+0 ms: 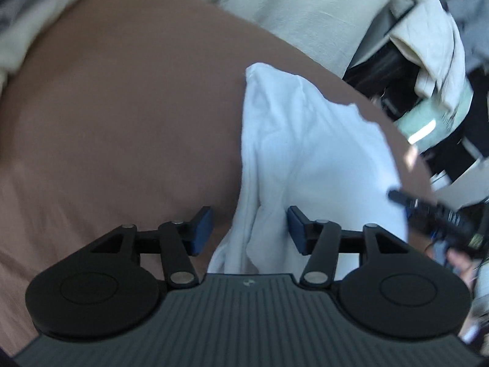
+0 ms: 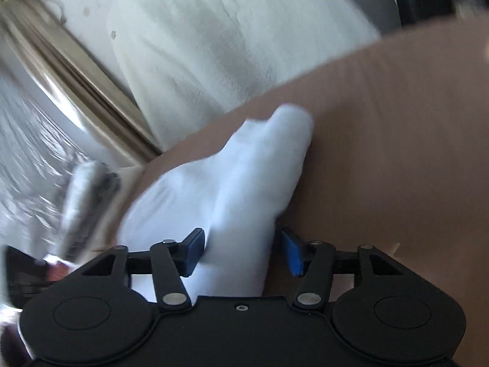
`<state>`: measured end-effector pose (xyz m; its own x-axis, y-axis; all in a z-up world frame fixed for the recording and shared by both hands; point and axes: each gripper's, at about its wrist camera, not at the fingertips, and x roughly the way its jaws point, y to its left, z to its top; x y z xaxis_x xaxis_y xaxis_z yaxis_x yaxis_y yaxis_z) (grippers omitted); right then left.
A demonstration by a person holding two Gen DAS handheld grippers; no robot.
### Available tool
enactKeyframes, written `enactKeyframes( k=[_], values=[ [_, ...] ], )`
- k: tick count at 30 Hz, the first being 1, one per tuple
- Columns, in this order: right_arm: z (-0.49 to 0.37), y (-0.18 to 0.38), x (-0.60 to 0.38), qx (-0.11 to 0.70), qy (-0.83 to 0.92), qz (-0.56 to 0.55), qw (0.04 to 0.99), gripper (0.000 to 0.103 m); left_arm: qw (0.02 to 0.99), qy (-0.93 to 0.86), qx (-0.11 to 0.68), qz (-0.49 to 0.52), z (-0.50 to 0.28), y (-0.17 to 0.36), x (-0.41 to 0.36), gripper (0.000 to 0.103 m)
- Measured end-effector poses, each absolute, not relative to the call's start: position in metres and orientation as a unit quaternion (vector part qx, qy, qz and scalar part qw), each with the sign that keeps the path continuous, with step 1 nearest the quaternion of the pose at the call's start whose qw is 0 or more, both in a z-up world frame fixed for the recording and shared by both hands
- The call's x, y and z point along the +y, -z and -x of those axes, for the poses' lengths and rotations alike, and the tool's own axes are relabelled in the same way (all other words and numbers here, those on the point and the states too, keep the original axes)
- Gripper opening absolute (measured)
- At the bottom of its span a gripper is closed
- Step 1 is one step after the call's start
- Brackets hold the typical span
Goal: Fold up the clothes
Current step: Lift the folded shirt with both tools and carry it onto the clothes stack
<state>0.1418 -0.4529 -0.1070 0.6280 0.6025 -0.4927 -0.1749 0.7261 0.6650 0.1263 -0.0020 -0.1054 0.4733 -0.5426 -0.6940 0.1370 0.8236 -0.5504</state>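
Observation:
A white garment lies bunched on a brown sheet. In the left wrist view my left gripper is open, its blue pads apart, with a fold of the white cloth passing between them. In the right wrist view the white garment is blurred and runs from the sheet down between the blue pads of my right gripper, which is also open around the cloth. The right gripper shows at the right edge of the left wrist view, beside the garment's edge.
The brown sheet covers a bed. White bedding lies at its far side. A cluttered area with pale clothes and dark objects lies past the bed's right edge. A curtain and window frame stand to the left in the right wrist view.

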Motion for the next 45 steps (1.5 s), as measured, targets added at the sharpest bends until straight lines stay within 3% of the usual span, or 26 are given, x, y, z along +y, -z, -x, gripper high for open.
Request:
enactKeyframes(
  k=[5, 6, 7, 8, 9, 10, 12, 15, 25, 35, 45],
  values=[
    [-0.138, 0.118, -0.447, 0.416, -0.298, -0.327, 0.794, 0.079, 0.800, 0.218, 0.489, 0.271, -0.133, 0.119, 0.008, 0.055],
    [-0.139, 0.121, -0.442, 0.415, -0.301, -0.327, 0.794, 0.079, 0.800, 0.226, 0.487, 0.268, -0.132, 0.120, 0.004, 0.049],
    [-0.140, 0.124, -0.437, 0.414, -0.305, -0.327, 0.793, 0.079, 0.802, 0.235, 0.483, 0.260, -0.129, 0.120, 0.000, 0.032],
    [-0.139, 0.126, -0.433, 0.410, -0.305, -0.326, 0.795, 0.080, 0.806, 0.241, 0.480, 0.248, -0.126, 0.119, -0.004, 0.027],
    [-0.136, 0.128, -0.432, 0.401, -0.300, -0.325, 0.802, 0.075, 0.815, 0.242, 0.474, 0.230, -0.125, 0.116, -0.010, 0.026],
    [-0.132, 0.127, -0.430, 0.392, -0.296, -0.317, 0.812, 0.056, 0.823, 0.241, 0.469, 0.213, -0.126, 0.113, -0.017, 0.023],
    [-0.124, 0.118, -0.421, 0.370, -0.287, -0.279, 0.838, 0.042, 0.834, 0.237, 0.459, 0.194, -0.123, 0.105, -0.022, 0.021],
    [-0.114, 0.095, -0.409, 0.343, -0.272, -0.220, 0.872, 0.037, 0.849, 0.235, 0.444, 0.164, -0.114, 0.093, -0.021, 0.021],
    [-0.084, 0.022, -0.375, 0.284, -0.240, -0.081, 0.925, 0.036, 0.863, 0.233, 0.418, 0.161, -0.093, 0.067, -0.007, 0.021],
    [-0.054, -0.038, -0.358, 0.234, -0.235, -0.041, 0.943, 0.036, 0.893, 0.225, 0.357, 0.154, -0.051, 0.021, 0.011, 0.021],
    [-0.029, -0.062, -0.318, 0.210, -0.240, -0.021, 0.947, 0.036, 0.912, 0.194, 0.324, 0.162, -0.017, -0.007, 0.044, 0.021]
  ],
)
